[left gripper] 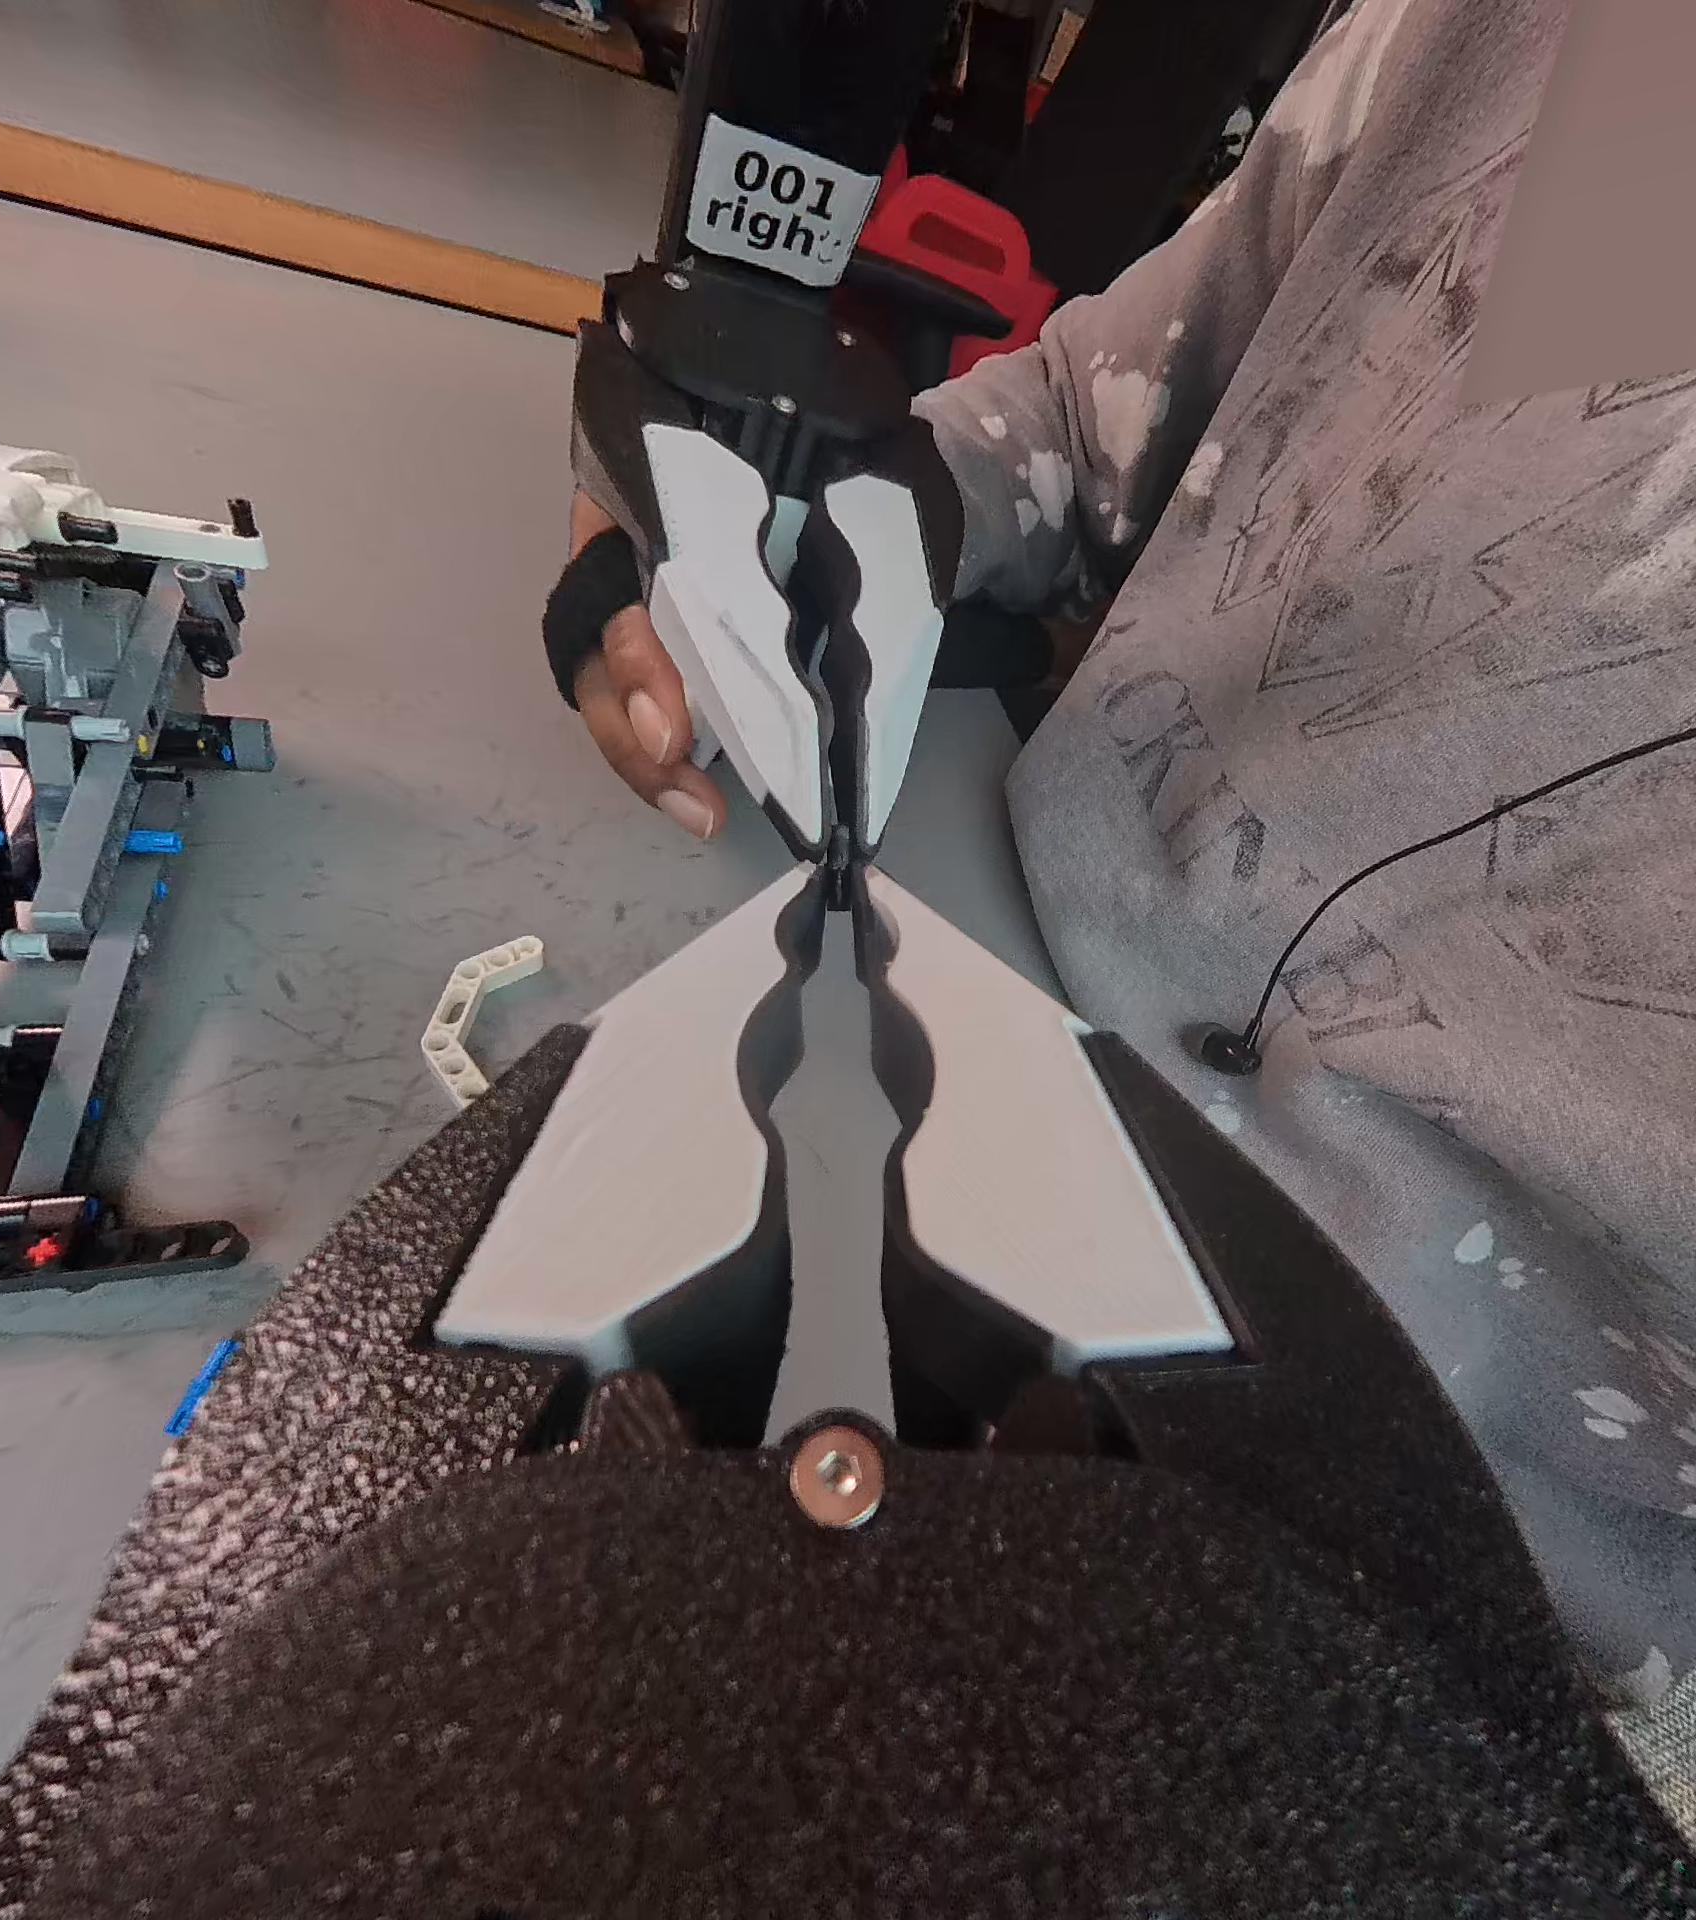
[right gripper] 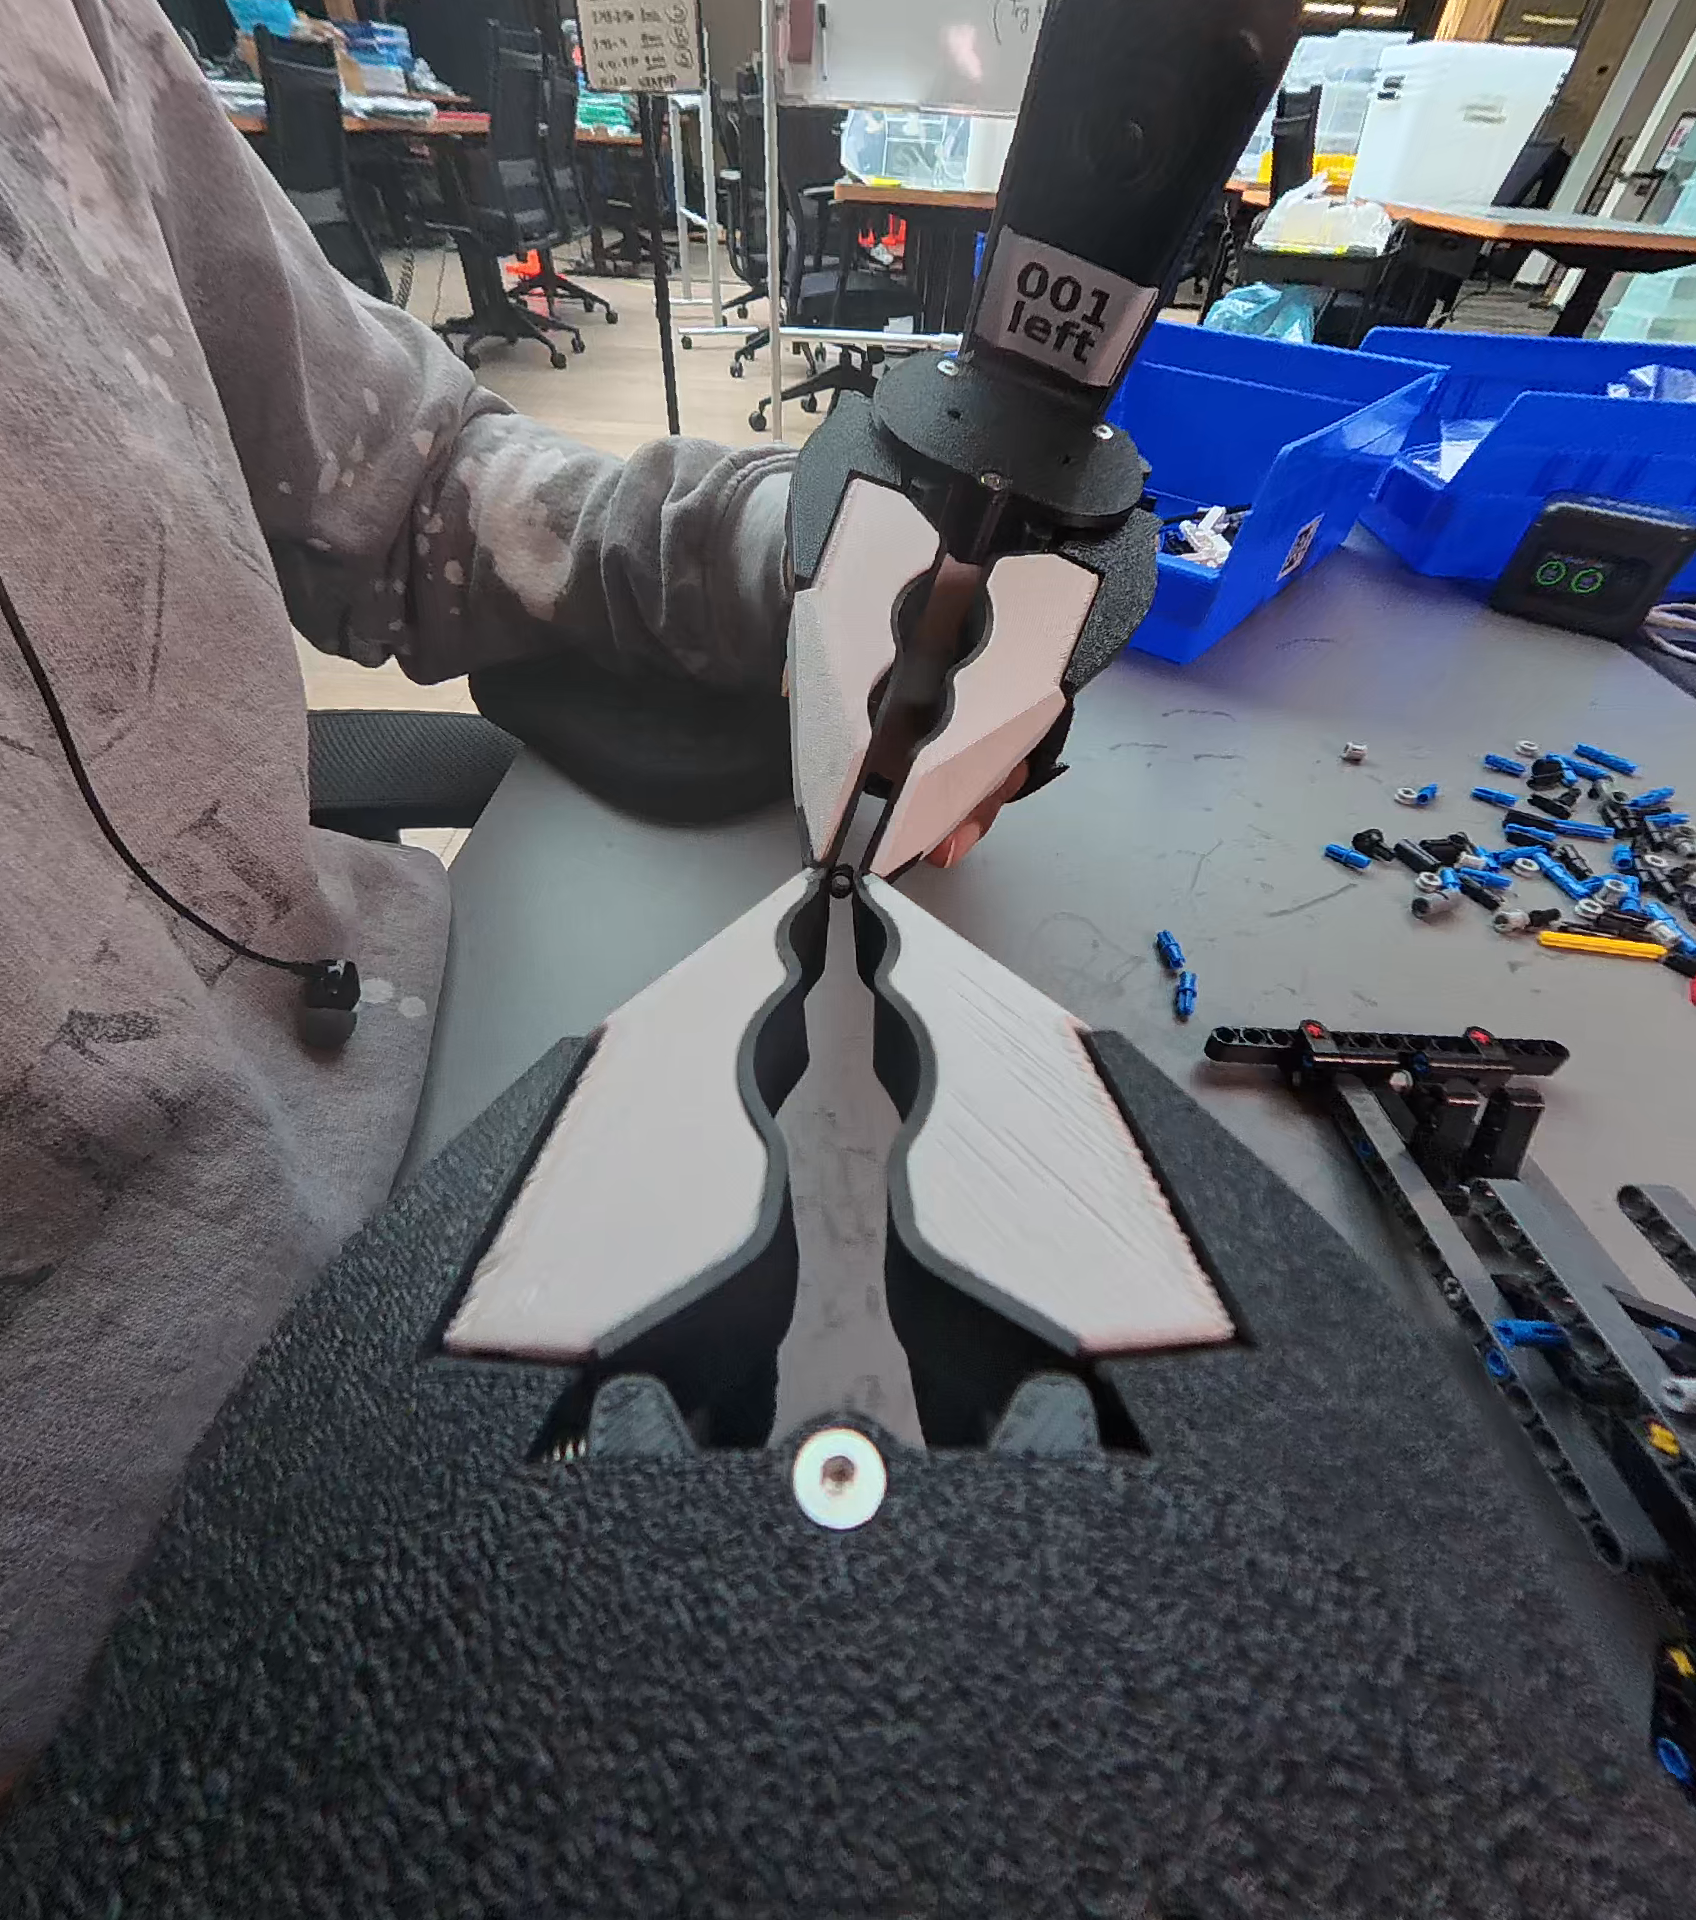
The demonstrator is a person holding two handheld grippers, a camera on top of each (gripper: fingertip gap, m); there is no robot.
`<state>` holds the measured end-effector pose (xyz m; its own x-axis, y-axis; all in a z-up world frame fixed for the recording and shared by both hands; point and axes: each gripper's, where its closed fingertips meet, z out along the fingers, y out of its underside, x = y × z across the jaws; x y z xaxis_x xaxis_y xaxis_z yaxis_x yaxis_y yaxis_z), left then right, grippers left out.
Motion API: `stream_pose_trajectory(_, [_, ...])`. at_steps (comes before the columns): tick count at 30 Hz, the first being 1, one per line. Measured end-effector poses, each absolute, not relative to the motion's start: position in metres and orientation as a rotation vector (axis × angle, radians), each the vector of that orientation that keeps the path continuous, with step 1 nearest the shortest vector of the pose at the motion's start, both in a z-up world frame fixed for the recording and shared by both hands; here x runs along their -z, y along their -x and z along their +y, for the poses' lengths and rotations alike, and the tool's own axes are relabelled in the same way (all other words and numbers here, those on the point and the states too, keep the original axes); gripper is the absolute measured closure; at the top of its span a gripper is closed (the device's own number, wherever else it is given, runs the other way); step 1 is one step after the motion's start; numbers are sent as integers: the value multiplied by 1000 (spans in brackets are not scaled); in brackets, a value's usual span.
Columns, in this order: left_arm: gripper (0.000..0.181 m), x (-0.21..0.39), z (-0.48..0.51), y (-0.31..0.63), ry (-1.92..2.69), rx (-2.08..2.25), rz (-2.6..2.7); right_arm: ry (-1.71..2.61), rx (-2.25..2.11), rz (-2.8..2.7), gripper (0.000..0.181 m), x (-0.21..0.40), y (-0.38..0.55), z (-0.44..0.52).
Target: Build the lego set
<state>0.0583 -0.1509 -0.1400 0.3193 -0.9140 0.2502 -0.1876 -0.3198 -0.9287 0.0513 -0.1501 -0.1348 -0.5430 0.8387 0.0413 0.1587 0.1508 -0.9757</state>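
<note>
My left gripper (left gripper: 839,891) and my right gripper (right gripper: 839,896) meet tip to tip above the grey table. Both are shut on a small black pin (left gripper: 839,862) held between them; it also shows in the right wrist view (right gripper: 841,881). The right gripper (left gripper: 839,836) comes down from above in the left wrist view, and the left gripper (right gripper: 839,860) does the same in the right wrist view. The partly built lego model (left gripper: 44,831), of grey and black beams with white panels, lies on the table to the side, and it shows in the right wrist view (right gripper: 1550,1299) too.
A white bent beam (left gripper: 470,1008) lies beside the model. A pile of loose blue, black and grey pins (right gripper: 1571,862), a yellow axle (right gripper: 1602,945) and two blue pins (right gripper: 1176,966) lie on the table. Blue bins (right gripper: 1446,447) and a black device (right gripper: 1592,566) stand behind. The person's grey sleeve (right gripper: 511,540) is close by. The grippers are tip to tip, or close to it.
</note>
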Motion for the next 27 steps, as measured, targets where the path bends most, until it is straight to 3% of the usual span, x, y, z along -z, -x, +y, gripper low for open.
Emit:
stream_pose_trajectory(6, [171, 148, -145, -54, 1777, 987, 991, 999, -1372, -1844, 178, 144, -48, -144])
stream_pose_trajectory(14, [153, 203, -98, -16, 2132, 535, 852, 1376, -885, -2072, 178, 185, -64, -59])
stream_pose_trajectory(27, [163, 226, -93, -22, 2223, 376, 841, 1446, -654, -2342, 178, 209, -52, -68])
